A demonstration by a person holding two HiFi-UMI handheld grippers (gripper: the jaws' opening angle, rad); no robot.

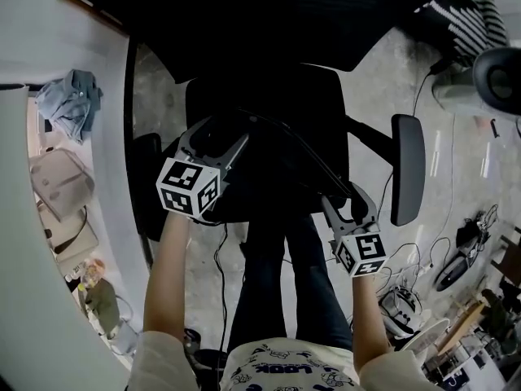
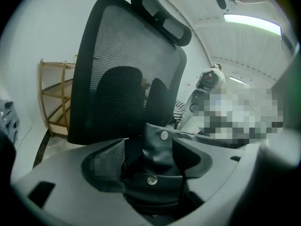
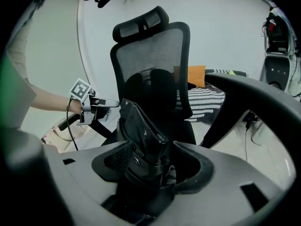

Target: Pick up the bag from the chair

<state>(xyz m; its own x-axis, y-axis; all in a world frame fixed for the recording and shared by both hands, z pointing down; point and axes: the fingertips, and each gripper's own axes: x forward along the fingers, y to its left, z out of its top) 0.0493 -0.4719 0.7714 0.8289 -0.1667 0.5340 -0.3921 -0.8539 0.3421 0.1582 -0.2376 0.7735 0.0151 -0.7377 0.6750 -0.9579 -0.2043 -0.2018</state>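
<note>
A black bag [image 1: 281, 157] lies on the seat of a black office chair [image 1: 269, 88], hard to make out against it. My left gripper [image 1: 218, 139] hangs over the seat's left side, the right gripper [image 1: 346, 202] at its front right. In the left gripper view the jaws [image 2: 150, 161] stand wide, and a bag fold with two metal snaps [image 2: 157, 147] rises between them without touching the pads. In the right gripper view the jaws [image 3: 153, 164] also gape around an upright bag flap [image 3: 141, 128]. The left gripper [image 3: 94, 105] shows beyond it.
The mesh backrest [image 3: 155, 65] rises behind the bag, and an armrest [image 1: 407, 165] flanks the seat on the right. A wooden rack [image 2: 54, 98] stands by the wall. Clothes [image 1: 69, 100] and pale bags [image 1: 61, 182] lie at left, cables [image 1: 456, 259] at right.
</note>
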